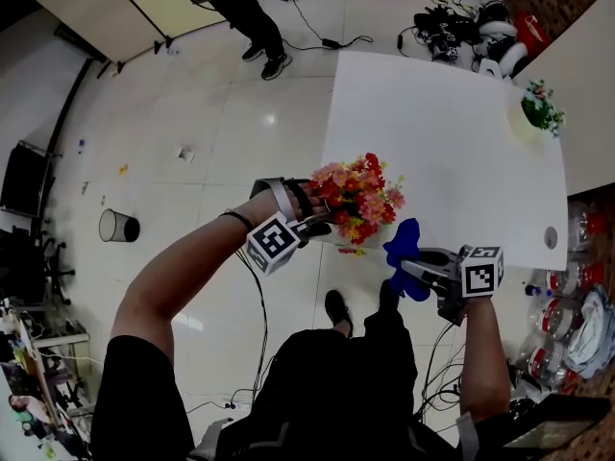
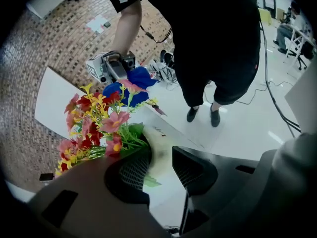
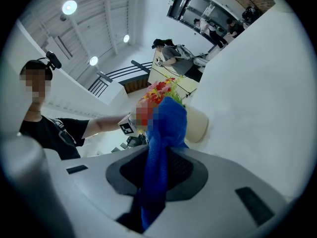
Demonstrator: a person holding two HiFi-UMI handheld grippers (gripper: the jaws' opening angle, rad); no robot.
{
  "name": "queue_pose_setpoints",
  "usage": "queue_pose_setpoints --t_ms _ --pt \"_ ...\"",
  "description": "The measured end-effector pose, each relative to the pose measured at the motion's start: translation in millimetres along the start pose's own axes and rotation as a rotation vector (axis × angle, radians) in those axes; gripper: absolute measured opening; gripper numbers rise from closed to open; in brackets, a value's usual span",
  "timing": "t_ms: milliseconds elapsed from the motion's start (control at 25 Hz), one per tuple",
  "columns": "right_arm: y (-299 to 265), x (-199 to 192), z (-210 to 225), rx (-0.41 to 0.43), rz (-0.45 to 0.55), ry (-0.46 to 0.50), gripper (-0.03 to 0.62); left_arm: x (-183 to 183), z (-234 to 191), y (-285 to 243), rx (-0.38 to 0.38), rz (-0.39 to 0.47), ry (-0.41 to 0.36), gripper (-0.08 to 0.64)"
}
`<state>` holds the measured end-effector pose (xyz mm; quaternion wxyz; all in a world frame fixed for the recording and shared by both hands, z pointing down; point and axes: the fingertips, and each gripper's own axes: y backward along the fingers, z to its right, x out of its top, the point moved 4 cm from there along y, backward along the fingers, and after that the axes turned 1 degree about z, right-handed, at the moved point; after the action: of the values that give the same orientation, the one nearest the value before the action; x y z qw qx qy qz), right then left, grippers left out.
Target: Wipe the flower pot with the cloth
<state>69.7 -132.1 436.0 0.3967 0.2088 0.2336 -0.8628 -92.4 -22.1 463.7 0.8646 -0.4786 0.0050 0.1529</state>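
The flower pot [image 3: 198, 125] stands at the tabletop's [image 1: 432, 133] near edge; the head view hides most of its cream body under the flowers [image 1: 357, 195], while both gripper views show it; it sits between the parted jaws of the left hand-held gripper [image 2: 158, 170], one pad clear of it; the right hand-held gripper [image 3: 161, 168] clamps the blue cloth [image 3: 166, 128] just beside the pot; bare tabletop stretches beyond; the left hand-held gripper tips steeply down, the right lies nearly level.

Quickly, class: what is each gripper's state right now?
Left gripper: open, with the flower pot between its jaws.
Right gripper: closed on the blue cloth.
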Motion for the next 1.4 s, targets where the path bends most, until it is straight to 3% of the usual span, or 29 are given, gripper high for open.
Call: queue_pose_setpoints --t_ms 200,360,480,600,760,960,1120,1400 --pt "7 8 -6 -0.008 0.018 0.02 0.075 9 1 20 0.042 0.028 0.066 0.135" --pt "11 31 -25 -0.039 0.085 0.084 0.075 5 -5 53 0.126 0.011 0.188 0.135" --pt "16 58 -60 -0.068 0.191 0.175 0.075 -1 -15 83 0.247 -0.011 0.324 0.135" --pt "24 82 -95 -0.091 0.271 0.258 0.075 5 -37 116 0.423 0.058 0.539 0.134" --pt "28 109 -140 -0.173 0.307 0.405 0.075 17 -61 175 0.702 0.189 0.777 0.133" --pt "33 125 -186 -0.22 0.353 0.509 0.075 34 -72 226 0.965 0.365 0.948 0.132" --pt "43 118 -193 -0.244 0.355 0.529 0.075 46 -76 233 1.096 0.481 1.109 0.027" --pt "81 109 -209 -0.244 0.391 0.571 0.075 92 -85 247 1.183 0.568 1.306 0.003"
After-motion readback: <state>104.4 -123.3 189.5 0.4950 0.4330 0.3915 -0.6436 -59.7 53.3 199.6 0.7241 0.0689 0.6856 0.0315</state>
